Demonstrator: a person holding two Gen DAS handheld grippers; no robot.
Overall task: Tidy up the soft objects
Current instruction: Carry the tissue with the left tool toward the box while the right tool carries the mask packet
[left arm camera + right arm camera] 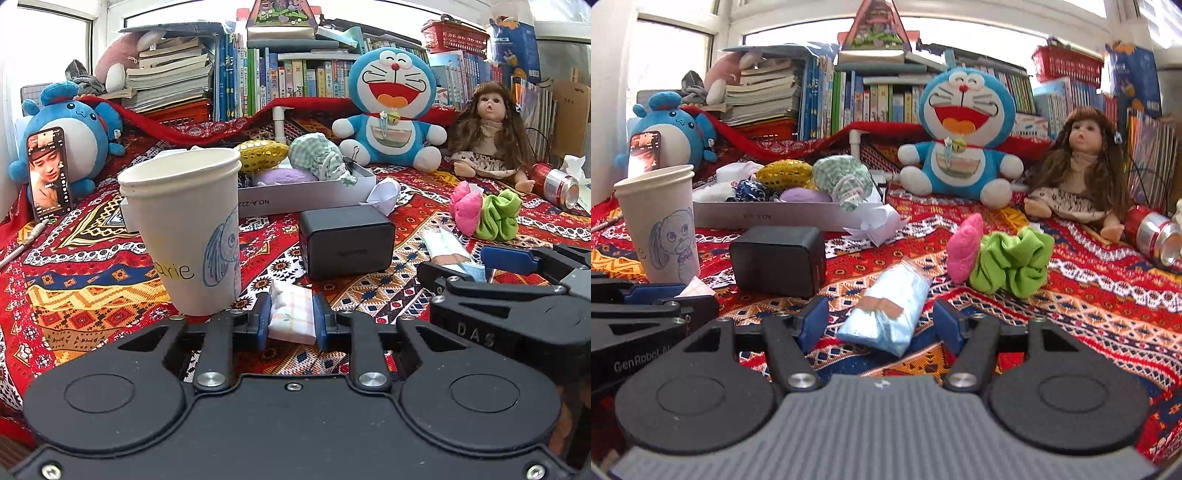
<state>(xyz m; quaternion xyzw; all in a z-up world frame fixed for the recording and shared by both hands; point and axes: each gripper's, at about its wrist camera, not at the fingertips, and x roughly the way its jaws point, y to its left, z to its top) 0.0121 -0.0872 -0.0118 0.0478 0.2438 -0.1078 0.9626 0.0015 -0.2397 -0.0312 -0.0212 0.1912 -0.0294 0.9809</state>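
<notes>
A small checked tissue pack [291, 314] lies on the patterned cloth, and my left gripper [291, 320] is shut on it, one blue pad against each side. In the right wrist view my right gripper [881, 317] stands open around a light blue plastic-wrapped packet [890, 314]; both pads are clear of it. A white shallow box [306, 199] behind holds a gold sequined piece [262, 155], a green checked cloth [317, 155] and a purple soft item [284, 176]. A pink scrunchie [964, 251] and a green scrunchie [1012, 262] lie to the right.
Stacked paper cups [184, 229] stand just left of the left gripper, with a black charger block [347, 240] beyond it. A blue cat plush [391, 107], a doll [487, 133], a tipped can [557, 184], a propped phone [50, 170] and books line the back.
</notes>
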